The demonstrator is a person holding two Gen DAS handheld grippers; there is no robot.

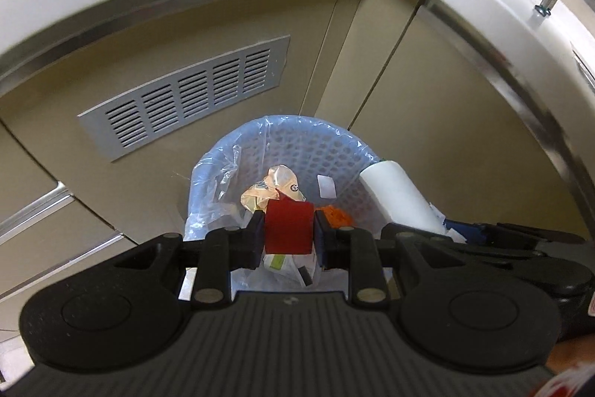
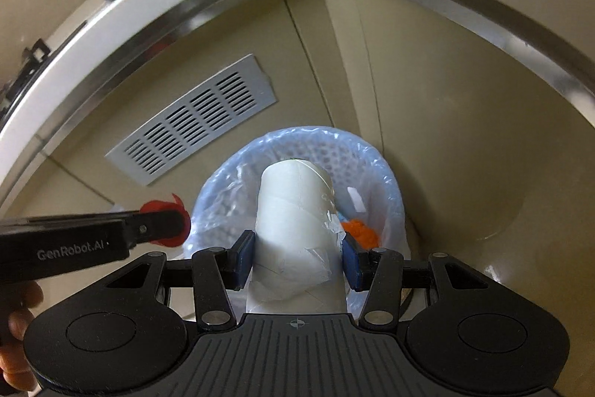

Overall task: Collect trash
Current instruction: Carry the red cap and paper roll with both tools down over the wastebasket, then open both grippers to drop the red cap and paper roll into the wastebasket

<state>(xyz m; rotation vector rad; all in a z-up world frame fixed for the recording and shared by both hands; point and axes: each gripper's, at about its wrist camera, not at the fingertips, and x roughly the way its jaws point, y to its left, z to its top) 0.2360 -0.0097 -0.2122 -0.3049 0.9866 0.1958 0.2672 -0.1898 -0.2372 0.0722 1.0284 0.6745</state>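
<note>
both tongs hang over the lined bin by beige cabinets, left tongs clamping red scrap, right tongs clamping white roll.

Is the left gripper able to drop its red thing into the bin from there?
Probably yes. The left gripper holds the red piece right above the lined bin, whose open mouth lies clear below. The white tube in the right gripper sits beside it, not underneath.
</note>
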